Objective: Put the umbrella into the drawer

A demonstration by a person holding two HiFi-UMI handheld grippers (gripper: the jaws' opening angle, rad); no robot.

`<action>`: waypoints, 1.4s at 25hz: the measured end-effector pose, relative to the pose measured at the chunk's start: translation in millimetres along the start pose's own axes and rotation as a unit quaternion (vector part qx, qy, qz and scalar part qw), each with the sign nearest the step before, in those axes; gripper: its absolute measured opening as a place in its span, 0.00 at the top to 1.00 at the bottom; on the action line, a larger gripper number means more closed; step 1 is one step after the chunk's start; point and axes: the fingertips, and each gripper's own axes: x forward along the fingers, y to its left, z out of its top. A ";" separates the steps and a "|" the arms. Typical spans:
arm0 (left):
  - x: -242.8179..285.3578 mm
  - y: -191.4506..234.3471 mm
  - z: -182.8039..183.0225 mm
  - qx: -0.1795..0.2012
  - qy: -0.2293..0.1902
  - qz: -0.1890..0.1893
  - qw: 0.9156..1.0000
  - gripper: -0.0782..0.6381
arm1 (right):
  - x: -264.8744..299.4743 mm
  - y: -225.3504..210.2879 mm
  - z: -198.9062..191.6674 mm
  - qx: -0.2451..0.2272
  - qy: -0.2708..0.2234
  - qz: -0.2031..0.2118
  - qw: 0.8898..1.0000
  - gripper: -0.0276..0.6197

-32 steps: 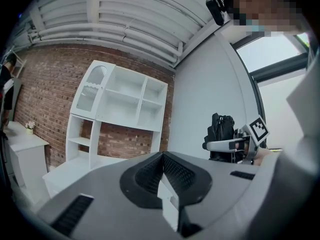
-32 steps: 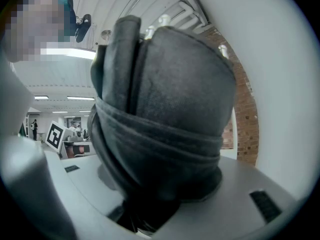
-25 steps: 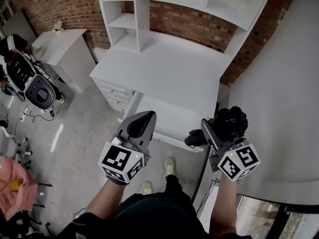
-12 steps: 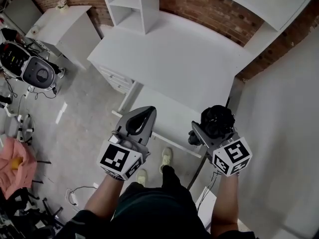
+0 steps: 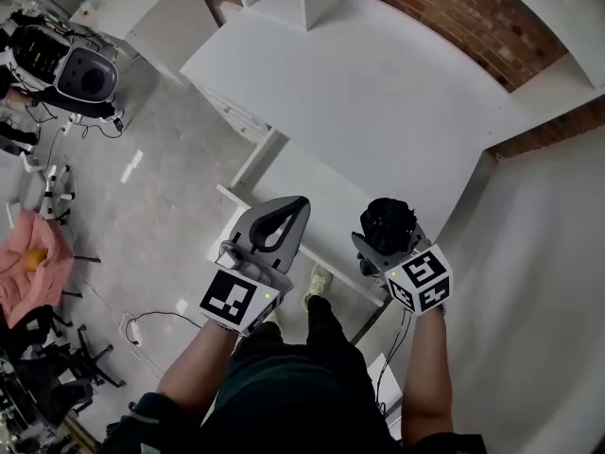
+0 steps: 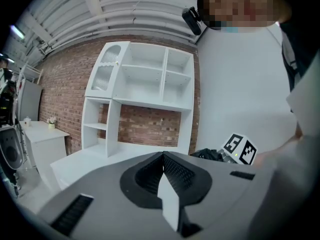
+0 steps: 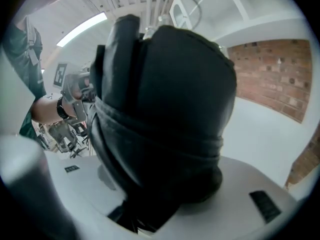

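Right tongs (image 5: 381, 246) grip the black umbrella (image 5: 388, 221) at the white worktop's (image 5: 378, 93) six o'clock; closed left tongs (image 5: 280, 221) at the umbrella's nine o'clock.

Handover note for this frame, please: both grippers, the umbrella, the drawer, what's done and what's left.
Left gripper: jaws shut, nothing in them, held over the drawer's near edge.
Right gripper: shut on the folded black umbrella, carried in the air.
Drawer: looks pulled out below the white desk top; the umbrella is not in it yet.
Done: umbrella gripped, drawer apparently open.
Left: lower the umbrella into the drawer and release it.
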 end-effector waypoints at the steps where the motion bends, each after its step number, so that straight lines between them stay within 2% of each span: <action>1: 2.3 1.7 -5.2 -0.002 0.003 0.003 1.000 0.88 | 9.4 -2.4 -10.5 0.001 0.013 0.009 1.000 0.62; 6: 21.9 3.8 -33.4 -0.015 0.023 0.002 1.000 0.88 | 41.3 -11.8 -49.4 -0.007 0.076 0.049 0.996 0.62; 19: 17.0 33.9 -96.5 -0.058 0.052 0.033 0.996 0.88 | 93.3 1.8 -108.7 -0.012 0.166 0.100 0.981 0.62; 26: 14.0 44.2 -111.7 -0.070 0.062 0.043 0.995 0.88 | 129.6 11.7 -157.9 -0.023 0.249 0.139 0.958 0.62; 35: 12.7 51.7 -121.6 -0.086 0.073 0.052 0.992 0.88 | 154.8 16.6 -214.1 -0.021 0.325 0.157 0.932 0.62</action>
